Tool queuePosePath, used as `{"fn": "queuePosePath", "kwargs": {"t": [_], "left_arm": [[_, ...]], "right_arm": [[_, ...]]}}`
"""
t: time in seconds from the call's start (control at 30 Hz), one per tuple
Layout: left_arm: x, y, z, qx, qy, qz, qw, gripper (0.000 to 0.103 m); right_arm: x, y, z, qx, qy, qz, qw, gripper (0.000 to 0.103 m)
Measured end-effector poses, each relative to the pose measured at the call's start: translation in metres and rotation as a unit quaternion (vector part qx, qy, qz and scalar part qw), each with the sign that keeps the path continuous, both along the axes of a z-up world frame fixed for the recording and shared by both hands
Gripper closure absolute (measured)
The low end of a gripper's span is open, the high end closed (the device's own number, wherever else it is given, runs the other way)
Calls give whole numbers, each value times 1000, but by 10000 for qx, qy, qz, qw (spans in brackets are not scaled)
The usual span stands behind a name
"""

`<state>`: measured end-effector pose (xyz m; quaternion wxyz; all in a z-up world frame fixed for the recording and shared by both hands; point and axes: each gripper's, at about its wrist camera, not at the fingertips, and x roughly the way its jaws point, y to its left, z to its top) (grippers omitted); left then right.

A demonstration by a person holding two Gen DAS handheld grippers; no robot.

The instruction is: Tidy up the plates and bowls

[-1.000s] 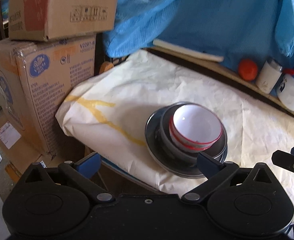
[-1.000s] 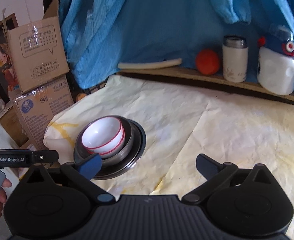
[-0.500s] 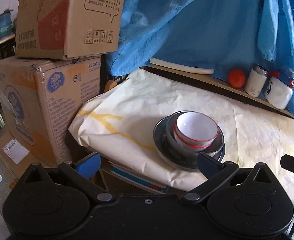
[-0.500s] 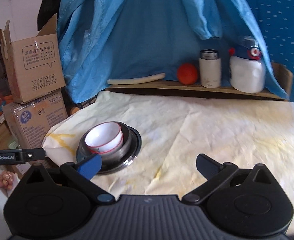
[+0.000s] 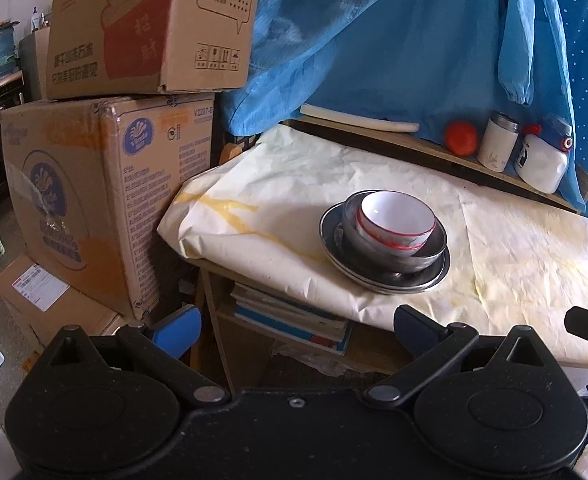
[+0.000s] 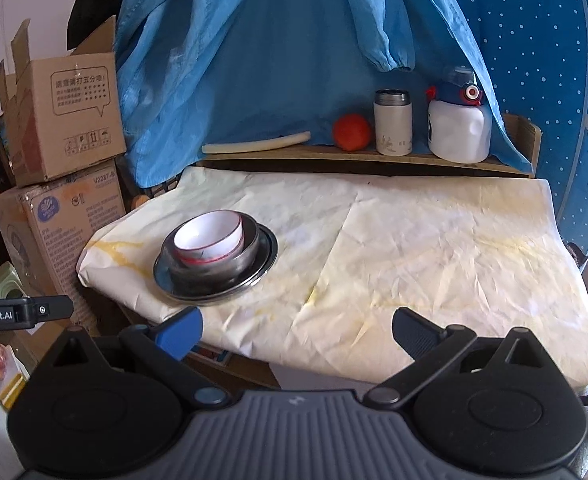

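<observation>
Both grippers, left gripper (image 5: 294,330) and right gripper (image 6: 296,330), have backed off with jaws wide and empty, leaving white bowl (image 6: 209,238) nested in steel bowl (image 6: 249,254) on plate (image 6: 267,254) at ten o'clock; stacking looks finished, so nothing remains to grasp.

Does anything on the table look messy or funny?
Yes. The paper table cover is crumpled and has yellow stains near its left corner. The white bowl sits slightly tilted inside the metal bowl on the metal plate.

Cluttered home storage corner, stacked cardboard boxes (image 5: 105,184), paper-covered table (image 6: 414,248), hanging blue garment (image 6: 277,60), thermos (image 6: 392,122)
</observation>
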<state>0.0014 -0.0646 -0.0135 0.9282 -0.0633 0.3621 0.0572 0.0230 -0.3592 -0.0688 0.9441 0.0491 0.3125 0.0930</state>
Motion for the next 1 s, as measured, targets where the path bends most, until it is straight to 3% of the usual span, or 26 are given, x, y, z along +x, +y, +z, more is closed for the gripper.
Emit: {"fn": "queuePosePath", "kwargs": {"t": [1.0], "left_arm": [[-23,-10,5,211,-104,-186,9996,1]], "right_arm": [[-13,4,4,-38,-44,-18,10000,0]]}}
